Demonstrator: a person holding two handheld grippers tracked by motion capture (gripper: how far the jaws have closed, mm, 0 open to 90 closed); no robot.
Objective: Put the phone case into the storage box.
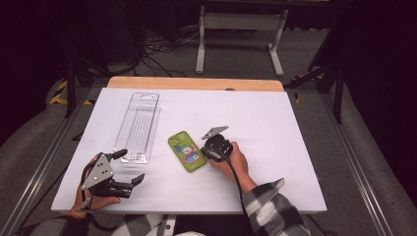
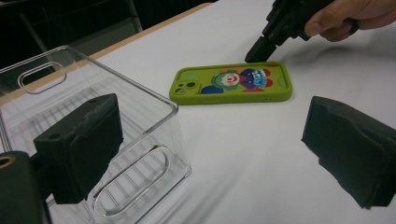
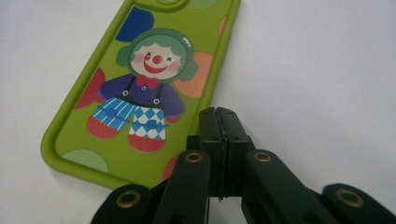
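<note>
White sheeting covers the table (image 1: 275, 147) we work at, with a strip of bare wood along its far edge and grey floor, cables and a stand frame beyond. Near the middle lies a green phone case (image 1: 187, 151), flat, its printed clown facing up and its camera cutout toward the far left. At its right long edge we see the right gripper (image 1: 210, 151), its black jaws pressed together with nothing between them, their tips at the rim of the case; from the right gripper view the tips sit just over that edge (image 3: 219, 116), though we cannot tell whether they touch it. The right hand (image 1: 231, 160) holds it, a plaid sleeve (image 1: 270, 211) trailing toward the near edge. Left of the case stands a long clear plastic tray (image 1: 137, 125), ribbed on its floor. Nearer us, at the tray's near end, the left gripper (image 1: 129, 167) rests in the left hand (image 1: 98, 201), jaws spread wide and holding nothing, one pad (image 2: 81, 144) just beside the tray's corner.
</note>
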